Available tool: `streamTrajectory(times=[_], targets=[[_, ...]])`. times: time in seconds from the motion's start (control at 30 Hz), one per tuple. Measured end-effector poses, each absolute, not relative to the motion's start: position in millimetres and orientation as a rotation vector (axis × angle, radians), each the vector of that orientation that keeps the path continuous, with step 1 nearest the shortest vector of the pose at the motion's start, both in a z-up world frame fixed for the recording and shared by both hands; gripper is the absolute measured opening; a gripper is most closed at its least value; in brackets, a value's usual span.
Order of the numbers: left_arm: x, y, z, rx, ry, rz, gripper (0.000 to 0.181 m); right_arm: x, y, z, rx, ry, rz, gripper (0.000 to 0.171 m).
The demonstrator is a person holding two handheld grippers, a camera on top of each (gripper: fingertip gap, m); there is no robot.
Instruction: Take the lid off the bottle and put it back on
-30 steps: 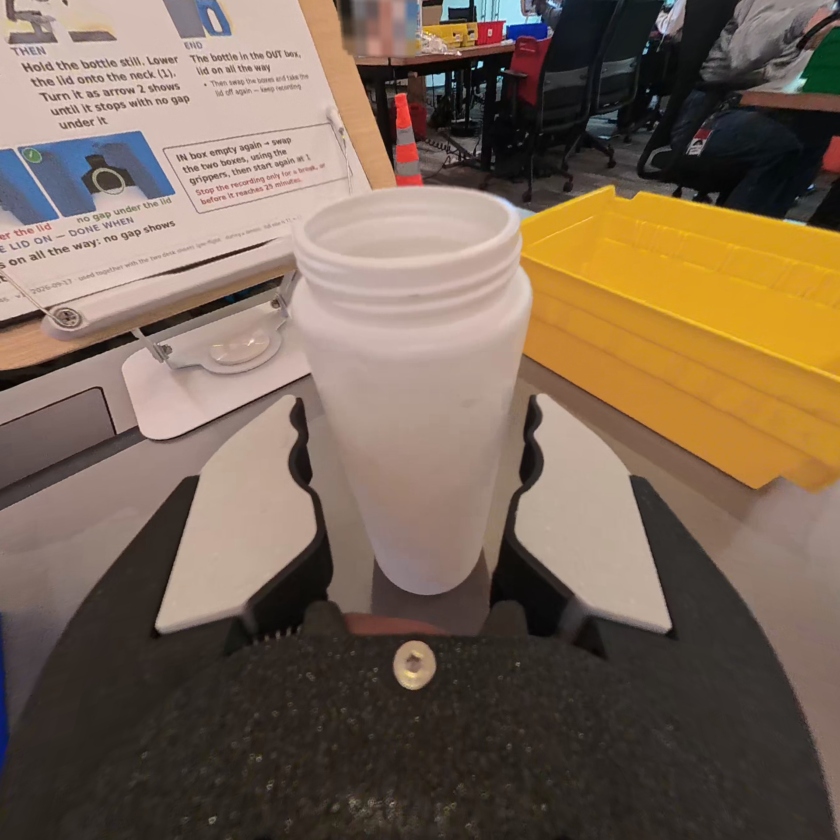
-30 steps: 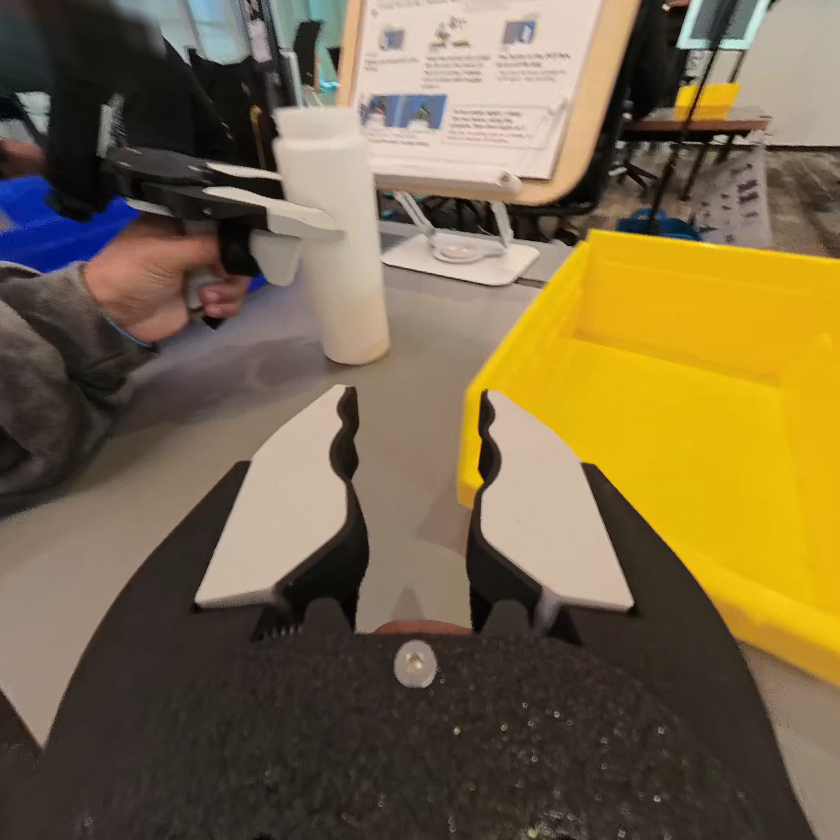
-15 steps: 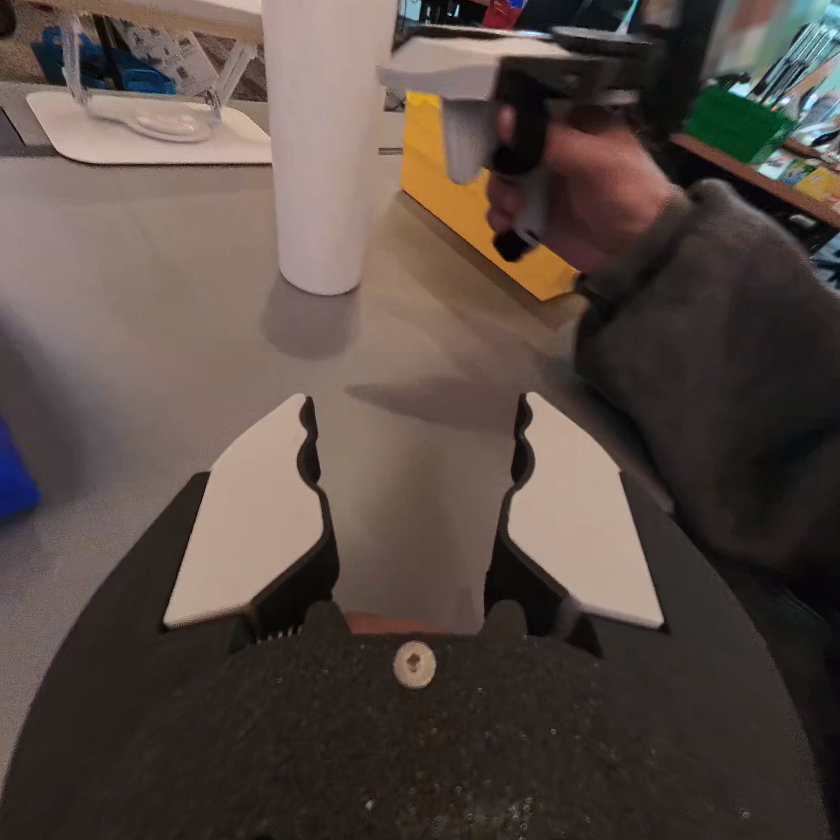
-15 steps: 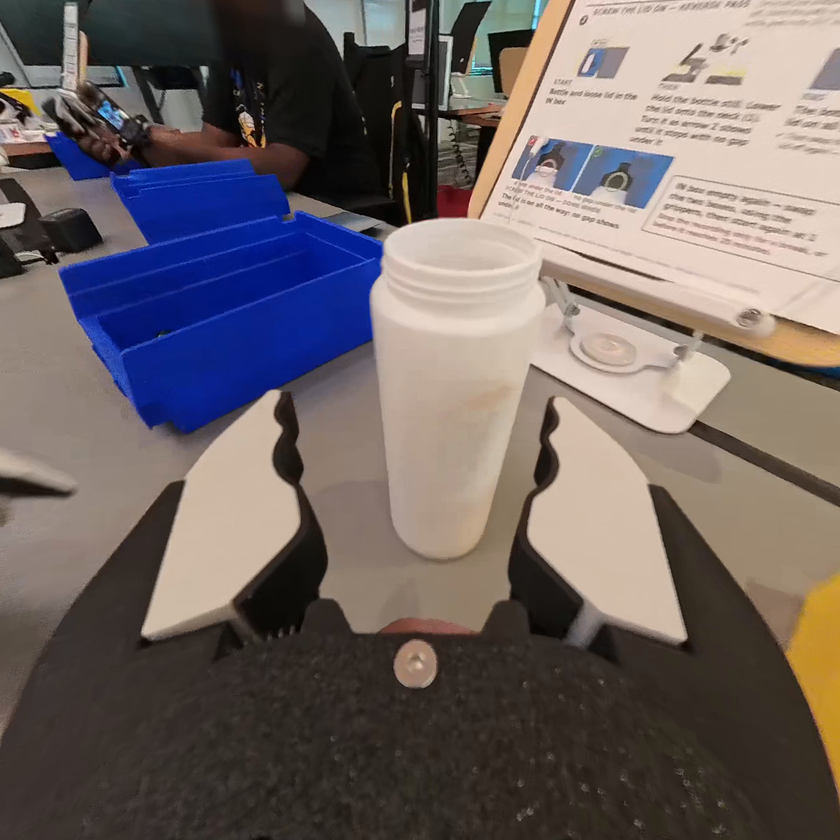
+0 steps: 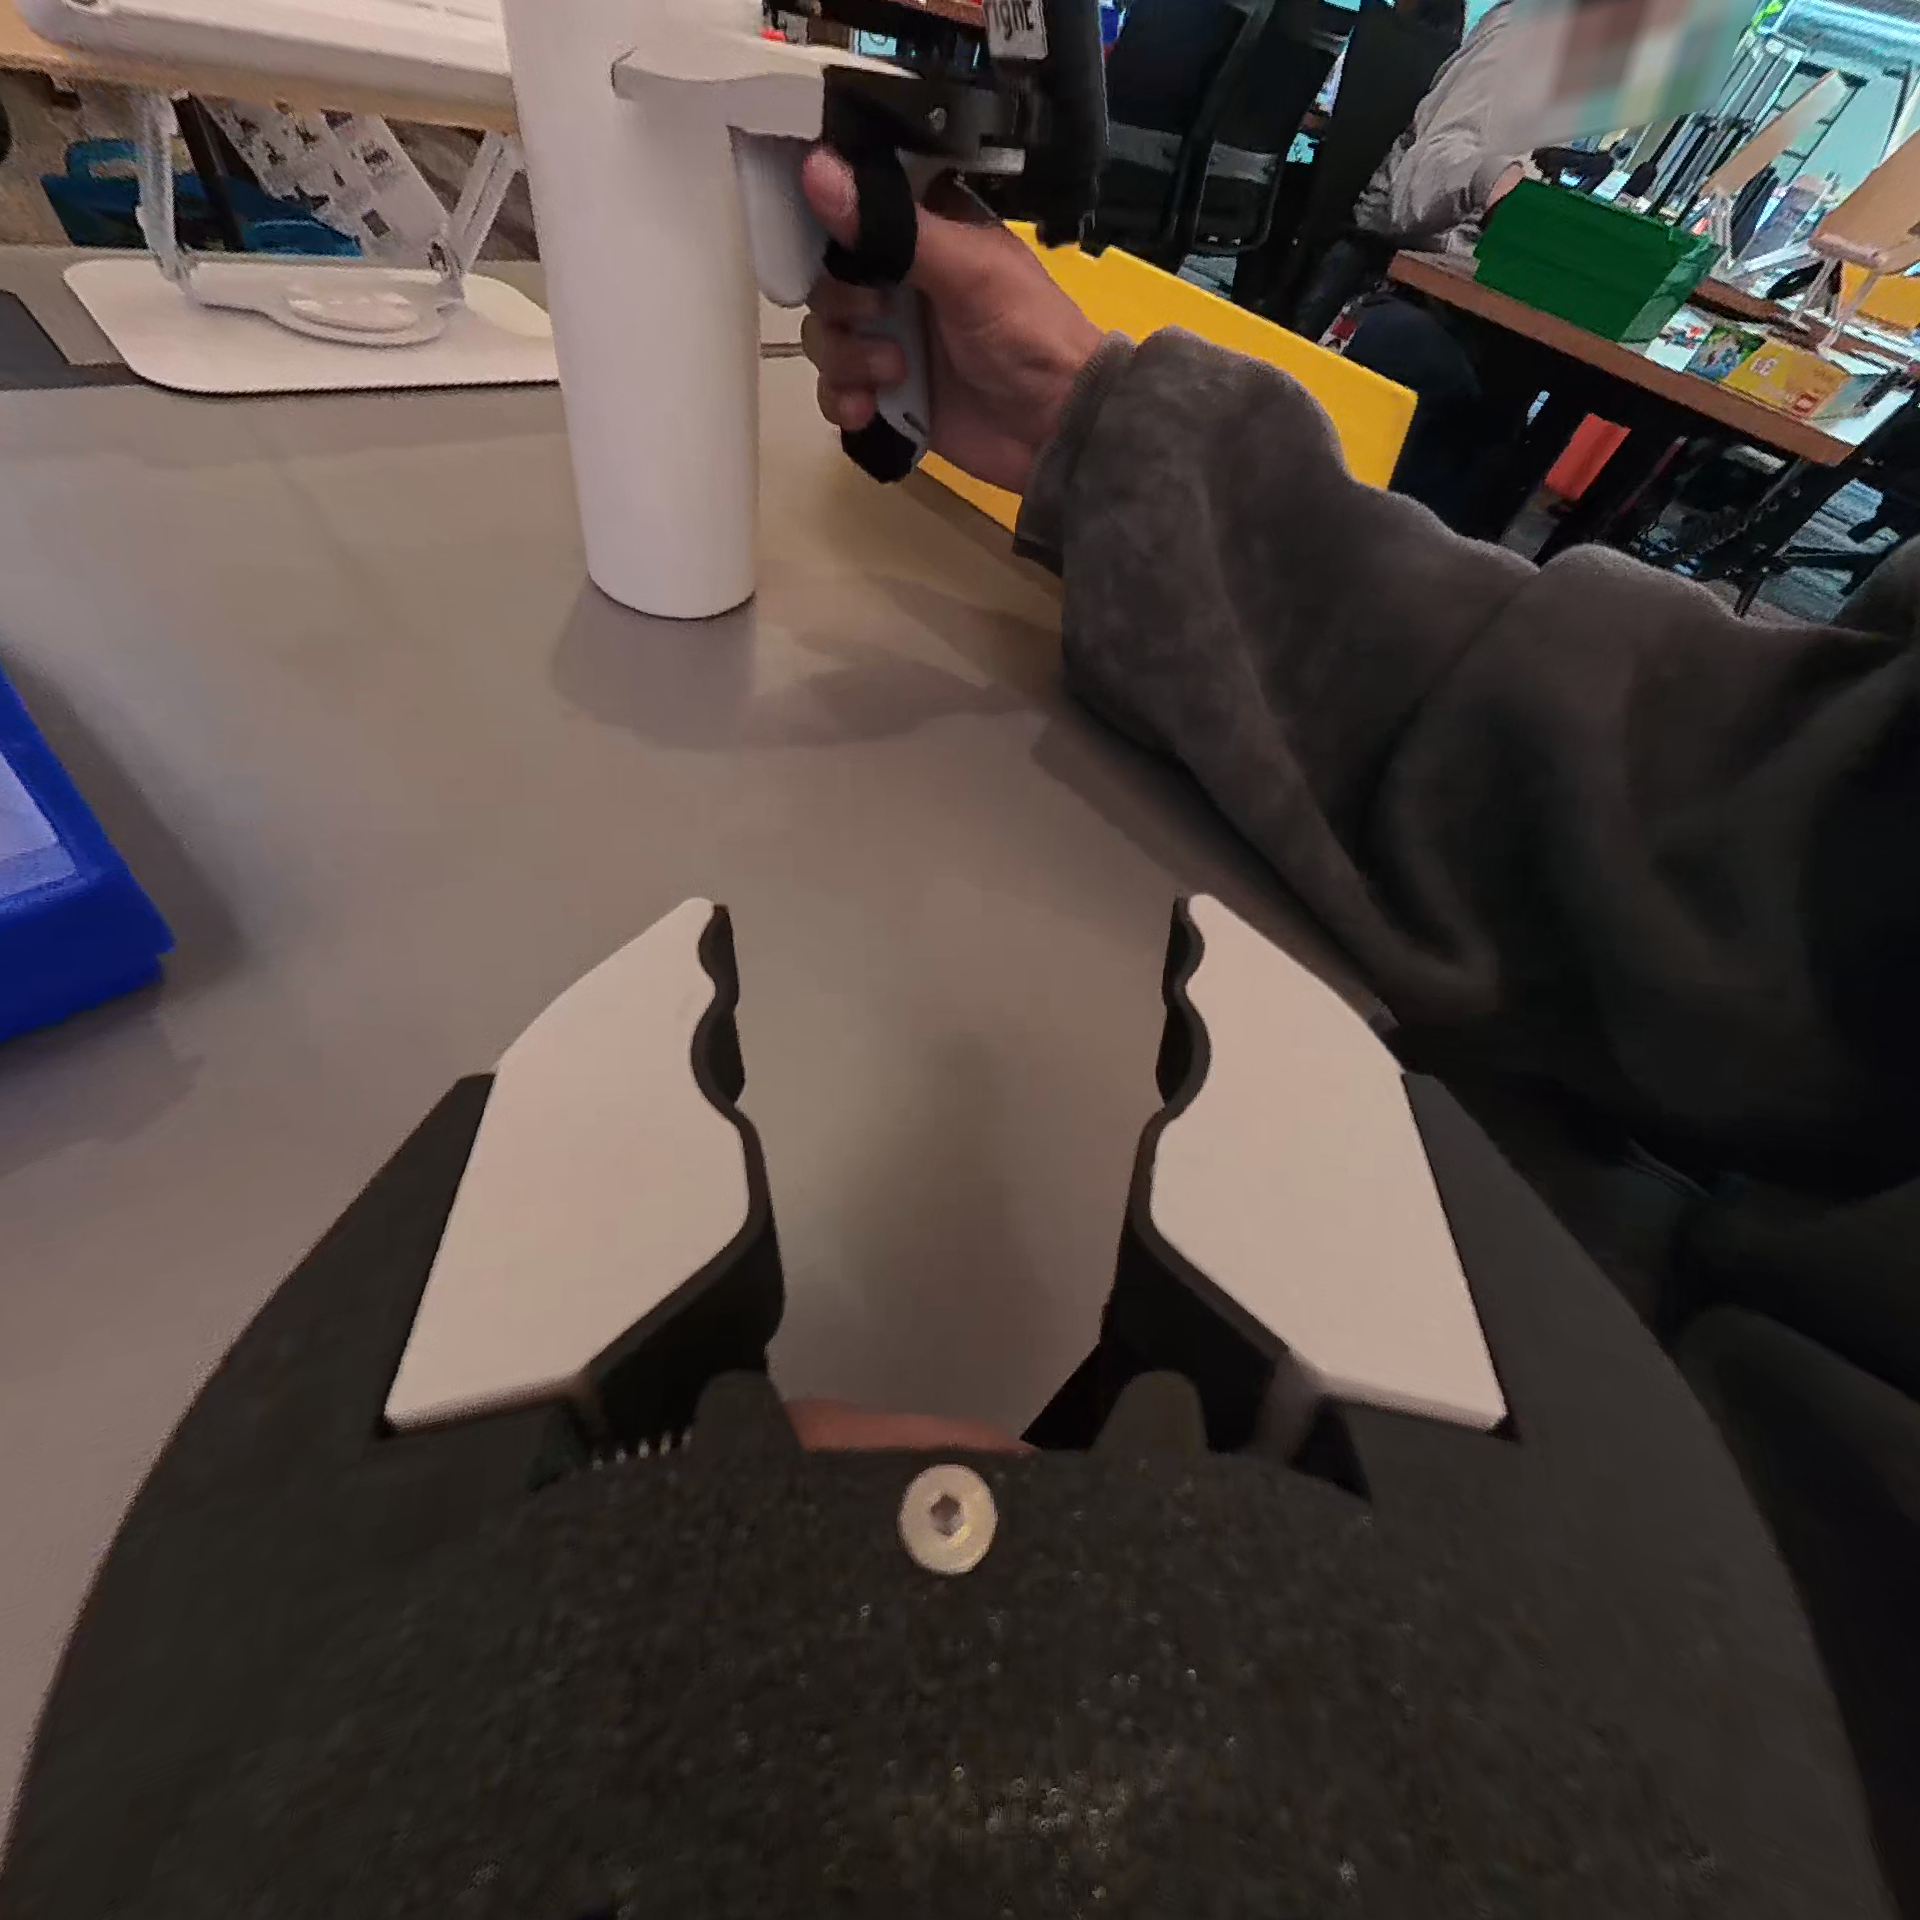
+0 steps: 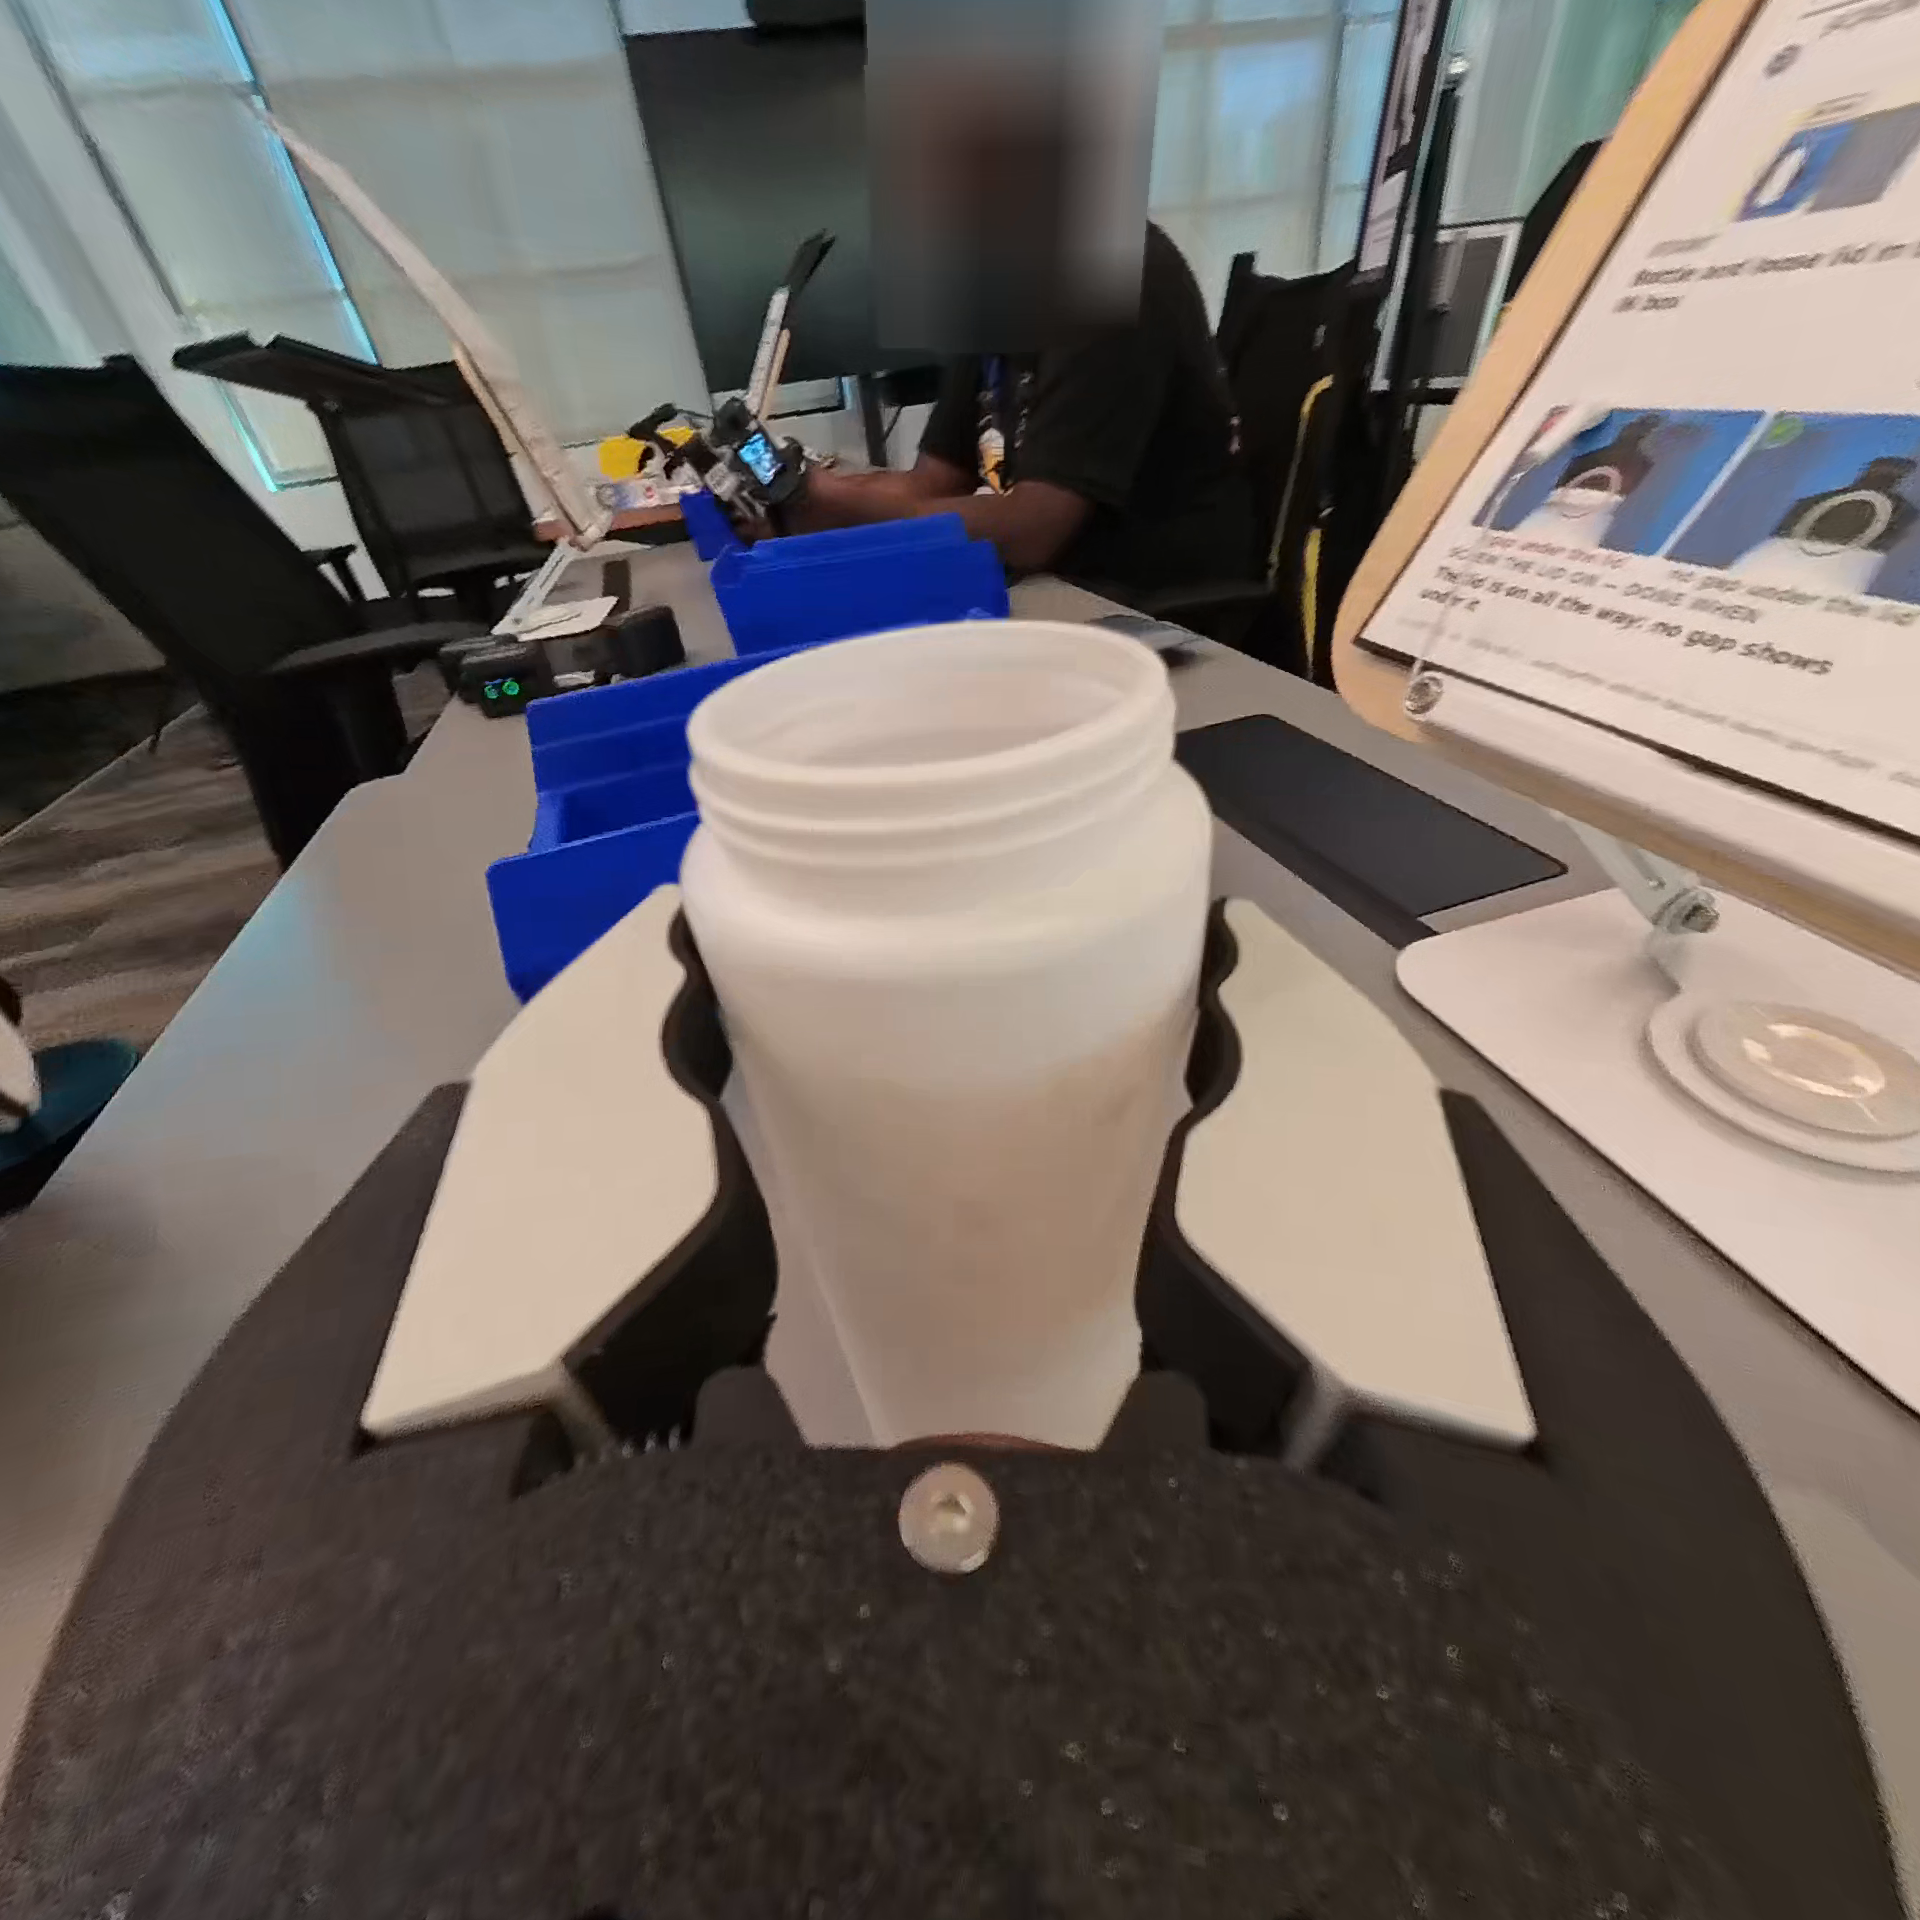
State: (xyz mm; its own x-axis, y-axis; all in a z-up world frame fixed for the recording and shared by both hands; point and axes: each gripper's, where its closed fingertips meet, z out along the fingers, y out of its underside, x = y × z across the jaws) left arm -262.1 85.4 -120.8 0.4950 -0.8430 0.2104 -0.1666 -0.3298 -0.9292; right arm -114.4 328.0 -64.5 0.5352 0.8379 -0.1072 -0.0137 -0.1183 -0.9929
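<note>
A: What does the left hand-held gripper [image 5: 945, 1023] look like?

B: A broad black body with a grainy, speckled surface. One silver hex-socket screw [image 5: 947, 1519] sits at its middle. Two fingers [image 5: 592, 1164] fork out above that screw, each topped with a flat pale grey plate and edged inside by a wavy black pad.

A: And the right hand-held gripper [image 6: 951, 1023]?

B: The same build: black grainy body, silver screw [image 6: 947, 1517], pale grey plates, scalloped black pads. Seen from the left one, it has a light grey grip with a black trigger loop.

A: Clothing?

B: A dark grey fleecy sleeve [image 5: 1455, 748], cuffed at the wrist beside that grip.
</note>
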Motion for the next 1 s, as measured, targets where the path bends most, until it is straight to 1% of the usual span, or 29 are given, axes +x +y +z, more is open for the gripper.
streamTrajectory(times=[0.17, 0.33, 0.4, 0.47, 0.53, 0.6, 0.67, 0.77, 0.83, 0.93, 1.0], targets=[[-268, 94, -119, -1.795, 0.835, -0.876, 0.077, -113, 328, -65, -1.490, -0.739, 0.874, 0.087], [-282, 120, -120, -1.817, 0.827, -0.743, 0.078, -115, 328, -65, -1.490, -0.757, 0.866, 0.087], [-297, 140, -113, -1.847, 0.803, -0.678, 0.075, -115, 328, -65, -1.496, -0.757, 0.858, 0.087], [-317, 162, -106, -1.928, 0.831, -0.621, 0.067, -114, 328, -65, -1.472, -0.737, 0.865, 0.087], [-343, 193, -100, -2.070, 0.849, -0.522, 0.068, -113, 328, -64, -1.463, -0.727, 0.869, 0.087], [-370, 225, -99, -2.257, 0.859, -0.407, 0.073, -113, 328, -64, -1.466, -0.724, 0.865, 0.087], [-400, 257, -105, -2.470, 0.819, -0.235, 0.079, -115, 328, -64, -1.461, -0.721, 0.865, 0.087], [-429, 295, -126, -2.722, 0.702, -0.044, 0.081, -114, 328, -64, -1.451, -0.716, 0.871, 0.087], [-433, 309, -144, -2.835, 0.581, -0.049, 0.078, -113, 328, -63, -1.446, -0.709, 0.877, 0.087], [-446, 323, -169, -2.940, 0.443, 0.043, 0.086, -112, 328, -63, -1.436, -0.704, 0.882, 0.087], [-451, 328, -180, -2.967, 0.365, 0.057, 0.085, -113, 328, -63, -1.435, -0.704, 0.881, 0.087]])
